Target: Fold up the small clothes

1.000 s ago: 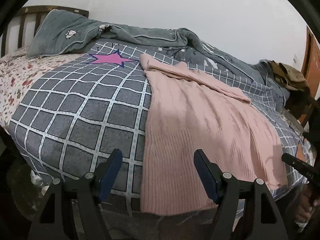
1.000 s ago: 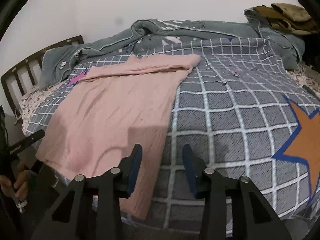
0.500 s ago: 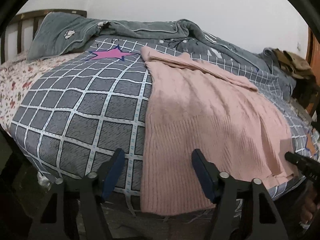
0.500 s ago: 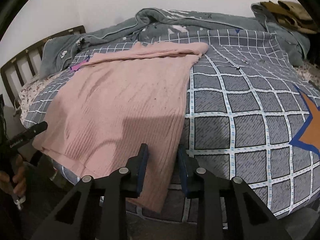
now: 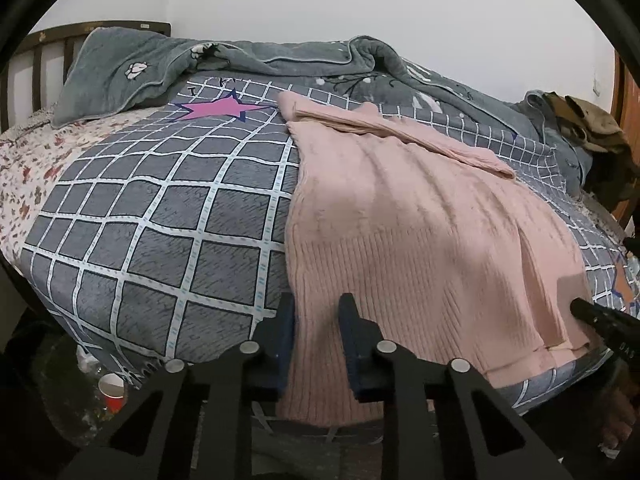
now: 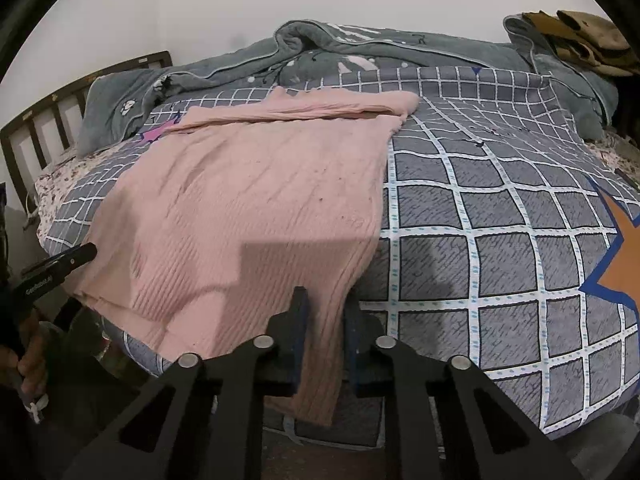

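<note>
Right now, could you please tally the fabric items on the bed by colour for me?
Pink: 1, the sweater
Grey checked: 1, the cover
Plain grey: 1, the blanket
Floral: 1, the sheet
Olive-brown: 1, the bundle of clothes
Total: 5

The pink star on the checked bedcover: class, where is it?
Left wrist view, upper left: the pink star lies between the grey blanket and the pink sweater.

We see a pale pink ribbed sweater on a grey bedcover checked in white, with a pink star and an orange star outlined in blue.
</note>
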A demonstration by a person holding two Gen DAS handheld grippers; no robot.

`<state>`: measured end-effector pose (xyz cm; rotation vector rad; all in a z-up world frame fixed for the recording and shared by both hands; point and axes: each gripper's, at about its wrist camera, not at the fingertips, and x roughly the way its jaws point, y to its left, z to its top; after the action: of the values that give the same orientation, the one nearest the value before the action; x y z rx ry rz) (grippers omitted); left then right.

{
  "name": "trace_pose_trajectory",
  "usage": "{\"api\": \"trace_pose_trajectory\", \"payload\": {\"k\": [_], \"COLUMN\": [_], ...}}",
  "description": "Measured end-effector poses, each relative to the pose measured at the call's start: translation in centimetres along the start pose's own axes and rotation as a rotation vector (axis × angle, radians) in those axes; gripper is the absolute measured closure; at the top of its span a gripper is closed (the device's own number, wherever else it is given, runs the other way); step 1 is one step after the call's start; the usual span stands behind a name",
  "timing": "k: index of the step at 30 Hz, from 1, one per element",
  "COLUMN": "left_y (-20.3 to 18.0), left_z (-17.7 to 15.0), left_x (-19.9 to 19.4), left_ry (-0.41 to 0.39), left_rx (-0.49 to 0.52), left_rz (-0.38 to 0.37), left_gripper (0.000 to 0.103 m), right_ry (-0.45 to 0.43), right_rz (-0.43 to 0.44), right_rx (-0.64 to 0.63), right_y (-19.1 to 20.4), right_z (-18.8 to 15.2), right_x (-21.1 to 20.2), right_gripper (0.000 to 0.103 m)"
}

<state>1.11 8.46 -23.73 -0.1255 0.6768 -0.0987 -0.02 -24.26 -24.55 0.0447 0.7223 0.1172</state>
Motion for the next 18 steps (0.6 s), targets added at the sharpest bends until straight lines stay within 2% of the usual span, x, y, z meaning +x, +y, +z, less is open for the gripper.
{"api": "trace_pose_trajectory", "payload": {"k": [9,18], "left_y": [0.45,0.72], "left_z": [0.18,0.3], "left_x": [0.13,0.26], "left_ry": [0.018,0.021], "left_rx": [-0.026,-0.042], "left_rz": [-0.047,-0.066], "left_gripper": [0.08,0.078], "right_ry": [0.027,0.022], "right_rz": [0.043,0.043], "right_rx": [0.049,0.033], "right_y": [-0.72,-0.19], "right_z": [0.29,0.28], "right_x": [0.35,0.55], "right_gripper": [0.089,0.082]}}
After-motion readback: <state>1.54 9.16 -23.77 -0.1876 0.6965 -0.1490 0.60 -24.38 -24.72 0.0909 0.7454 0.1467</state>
